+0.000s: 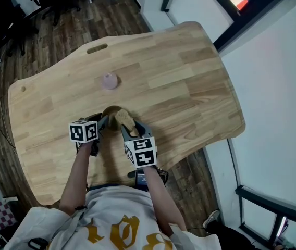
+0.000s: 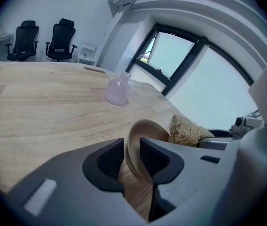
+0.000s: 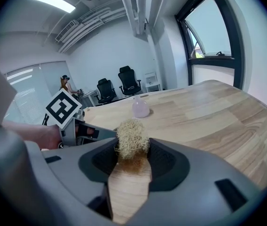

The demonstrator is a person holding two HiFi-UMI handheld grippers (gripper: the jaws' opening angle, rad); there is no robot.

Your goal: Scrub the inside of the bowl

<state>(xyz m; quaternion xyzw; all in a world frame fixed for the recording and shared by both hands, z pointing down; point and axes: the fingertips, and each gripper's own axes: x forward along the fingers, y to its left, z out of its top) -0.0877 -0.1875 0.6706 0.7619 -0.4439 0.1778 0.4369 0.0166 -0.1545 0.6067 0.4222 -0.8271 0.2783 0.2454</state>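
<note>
Clamping the wall of a small tan bowl (image 2: 145,131) between its two dark pads, the left gripper (image 2: 131,157) holds the bowl tipped up on its edge, the rim rising above the jaws. Beside it, the right gripper (image 3: 132,159) is closed on a straw-coloured loofah scrubber (image 3: 132,138), whose frizzy top sticks up out of the jaws. In the head view both grippers meet close in front of the person, near the front edge of the pale wooden bench (image 1: 189,87), their marker cubes side by side. There the scrubber lies over the mouth of the bowl; in the left gripper view it sits just behind the bowl's rim, and whether it touches the inside cannot be made out. Farther along the bench, well apart from the bowl, a small pink flask (image 1: 109,80) stands upright by itself. Beyond the far end of the bench, two black office chairs (image 2: 60,40) stand on dark wood flooring, and a large slanted window (image 2: 171,55) runs along the white wall.
</note>
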